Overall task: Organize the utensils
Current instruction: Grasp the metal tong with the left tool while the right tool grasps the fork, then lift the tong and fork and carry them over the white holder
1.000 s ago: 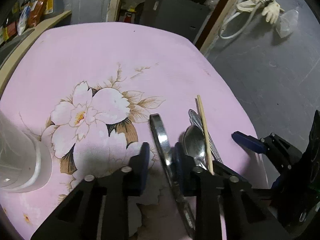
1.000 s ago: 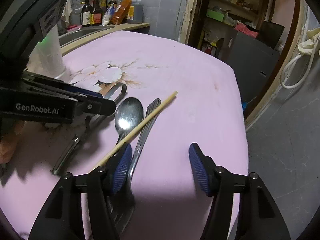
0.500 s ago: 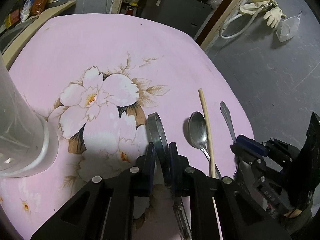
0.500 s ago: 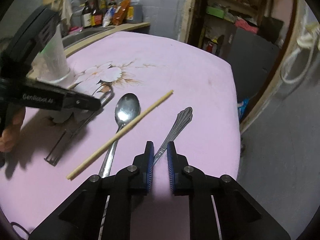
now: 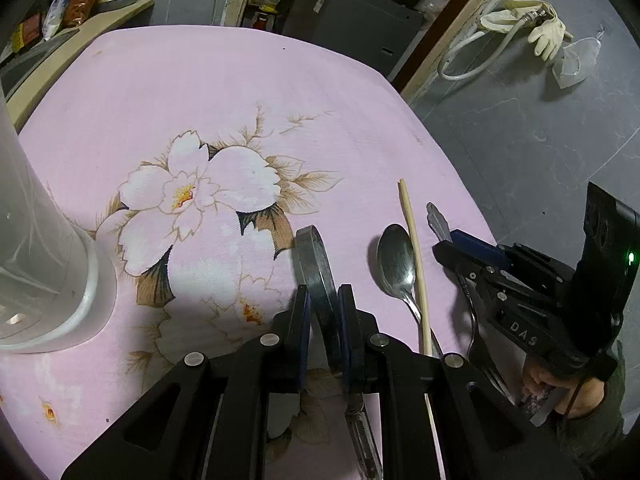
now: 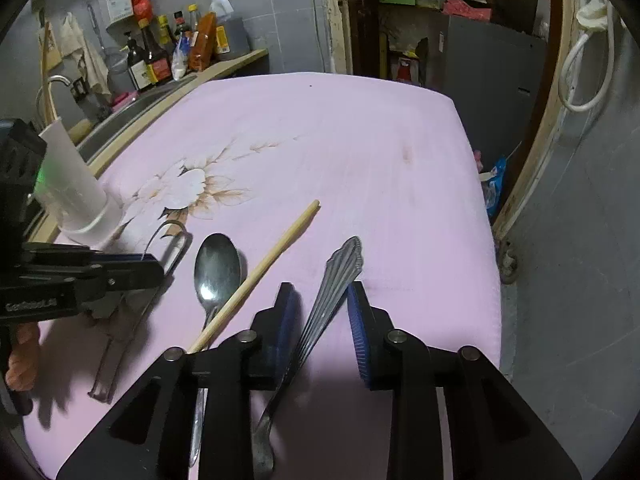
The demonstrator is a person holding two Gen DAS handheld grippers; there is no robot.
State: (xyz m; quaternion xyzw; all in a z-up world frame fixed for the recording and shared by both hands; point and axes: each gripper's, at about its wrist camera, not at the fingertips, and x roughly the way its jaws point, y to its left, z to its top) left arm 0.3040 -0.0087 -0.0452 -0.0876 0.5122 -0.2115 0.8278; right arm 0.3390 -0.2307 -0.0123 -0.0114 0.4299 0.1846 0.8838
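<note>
Left hand-held gripper clenched on the looped metal handle of a peeler, blade end trailing back under the fingers, low over the pink flowered surface. Right hand-held gripper released, blue pads spread to either side of a fork with a fluted handle; left pad close against the handle, right pad apart from it. Fork lying on the surface, handle end pointing away, tines hidden beneath the gripper body. Just left of the fork, a wooden chopstick lying diagonally, crossing the stem of a spoon resting bowl up. Farther left, near the surface's edge, a tall white plastic holder standing upright. Behind, a counter with sauce bottles beside a sink.
</note>
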